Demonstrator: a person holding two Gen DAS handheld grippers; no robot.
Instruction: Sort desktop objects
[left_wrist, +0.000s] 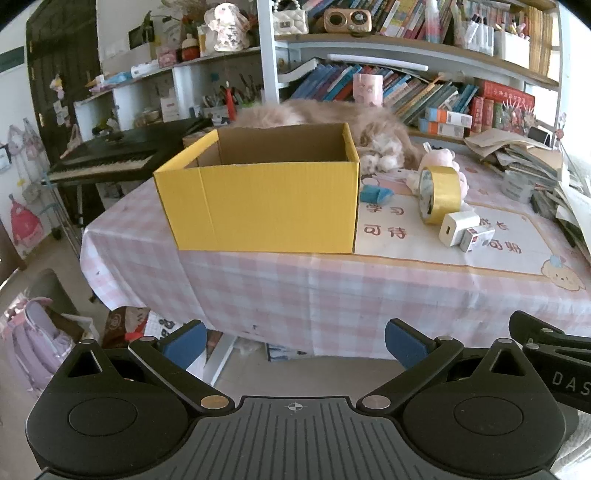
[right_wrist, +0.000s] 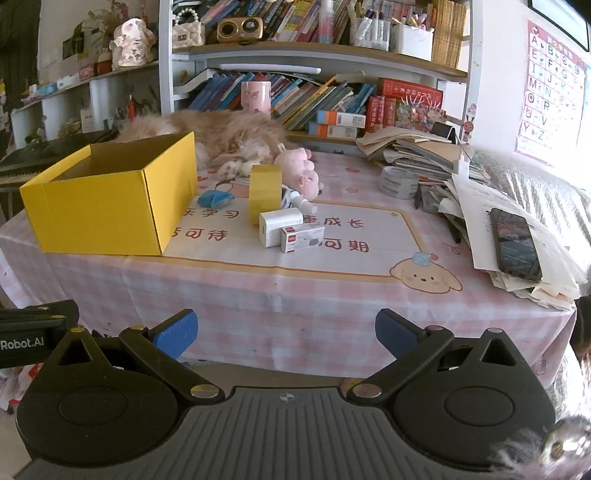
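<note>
yellow corrugated cardboard box (left_wrist: 258, 206), open at the top, stands on the left part of the counter (right_wrist: 295, 291) with its pink checked cloth, and the loose things lie in a cluster just to its right: an upright roll of gold tape (right_wrist: 264, 194), a white charger block (right_wrist: 279, 226) touching a small white carton with a red label (right_wrist: 302, 239), a blue fabric piece (right_wrist: 215, 199) near the box's right wall, and a pink plush toy (right_wrist: 301, 171) behind the tape. both tools hang off the near edge, well apart from everything. the left gripper (left_wrist: 295, 345) faces the box, with the cluster up and to its right; the right gripper (right_wrist: 286, 334) faces the cluster almost straight ahead, so it looks the nearer one for a first pick. the small carton's long axis runs roughly left to right across the right gripper's line. both sets of jaws stand spread wide, holding nothing.
</note>
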